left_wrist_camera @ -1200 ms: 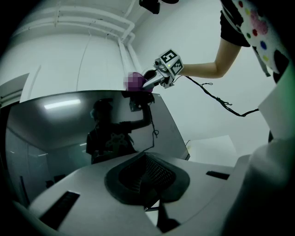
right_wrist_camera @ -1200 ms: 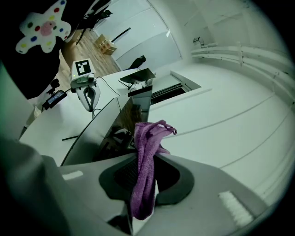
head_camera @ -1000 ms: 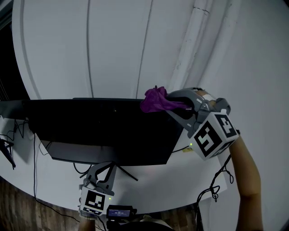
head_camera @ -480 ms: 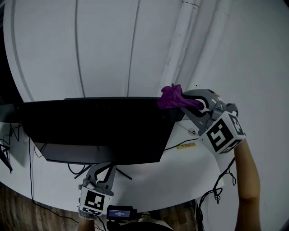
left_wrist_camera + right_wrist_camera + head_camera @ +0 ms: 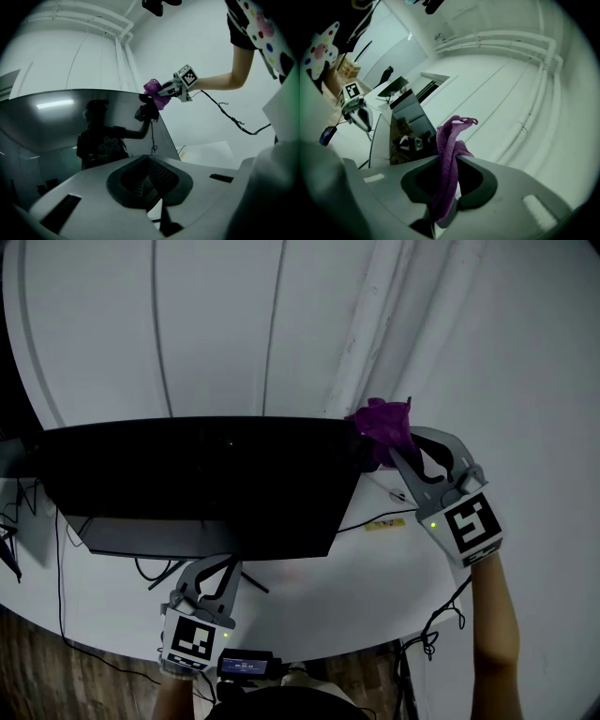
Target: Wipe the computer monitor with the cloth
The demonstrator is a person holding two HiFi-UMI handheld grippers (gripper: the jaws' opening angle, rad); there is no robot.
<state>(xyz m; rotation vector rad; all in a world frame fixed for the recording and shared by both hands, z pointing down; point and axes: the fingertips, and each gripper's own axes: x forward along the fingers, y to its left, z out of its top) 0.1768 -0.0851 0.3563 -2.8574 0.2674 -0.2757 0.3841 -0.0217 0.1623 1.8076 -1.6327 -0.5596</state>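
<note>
Gripping: the right gripper (image 5: 401,448) has its jaws closed on the purple cloth (image 5: 382,422); one fold is pinched between them and the rest bunches loosely past the tips.
Cloth position: at the top right corner of the monitor (image 5: 197,484). In the left gripper view it seems to touch the screen's edge there.
Monitor: dark, and standing on the white table (image 5: 375,587) towards its back edge, with its stand (image 5: 255,581) just beneath.
Left gripper: the left gripper (image 5: 217,566) is low near the table's front edge, in front of the stand, with its jaws together on nothing.
Cloth handling: it looks soft, light and limp, so it will fold and drag rather than push. A hold deep in the bunch, as now, leaves a padded wad ahead of the hard tips.
Monitor handling: it is rigid, but the screen face is probably delicate and the panel may rock on its stand. Light pressure suits it, and any steadying hold belongs on the bezel or base, not on the glass.
Stage: judging by the cloth at a corner, the face below is likely not yet covered.
</note>
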